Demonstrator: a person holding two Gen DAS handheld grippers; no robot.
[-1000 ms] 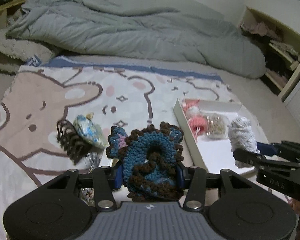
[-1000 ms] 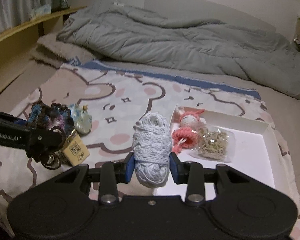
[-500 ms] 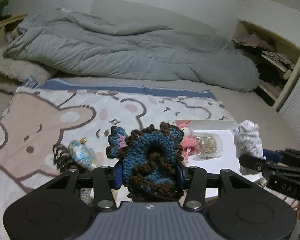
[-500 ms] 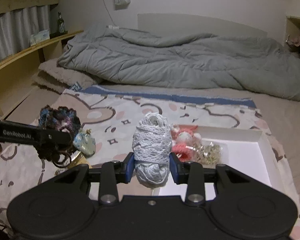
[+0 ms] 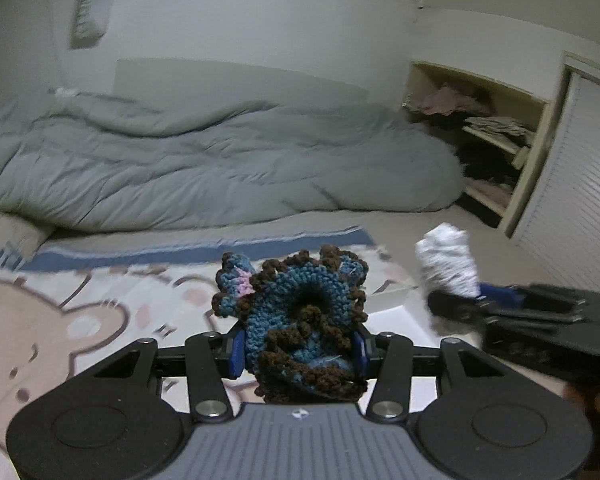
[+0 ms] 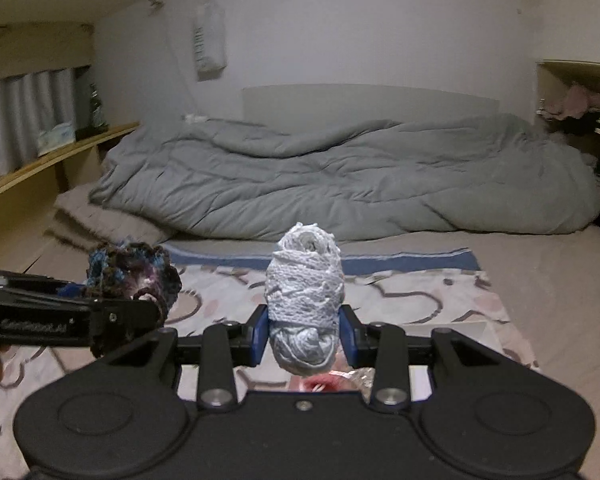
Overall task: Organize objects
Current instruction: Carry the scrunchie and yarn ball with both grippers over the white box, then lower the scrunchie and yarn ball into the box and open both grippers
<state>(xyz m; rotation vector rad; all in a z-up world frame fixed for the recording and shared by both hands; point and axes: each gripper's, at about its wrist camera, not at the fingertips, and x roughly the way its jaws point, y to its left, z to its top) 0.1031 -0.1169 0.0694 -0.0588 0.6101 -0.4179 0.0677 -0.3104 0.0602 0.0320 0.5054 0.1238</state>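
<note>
My left gripper [image 5: 298, 350] is shut on a blue and brown crochet piece [image 5: 296, 316], held up above the bear-print blanket [image 5: 80, 320]. My right gripper [image 6: 303, 334] is shut on a ball of pale grey-white yarn [image 6: 304, 292]. In the left wrist view the yarn ball [image 5: 448, 264] shows at the right, in the right gripper. The crochet piece [image 6: 132, 270] shows at the left of the right wrist view. The white box [image 5: 392, 304] lies below, mostly hidden behind both grippers; something pink [image 6: 324, 382] peeks out under the yarn.
A rumpled grey duvet [image 6: 340, 184] fills the back of the bed. Open shelves with clothes [image 5: 488, 128] stand at the right, beside a louvred door [image 5: 580, 200]. A wooden ledge [image 6: 40, 164] with a bottle runs along the left wall.
Both grippers rose and tipped upward with their loads. The box, hair claw and small pouch on the blanket dropped out of sight below the grippers.
</note>
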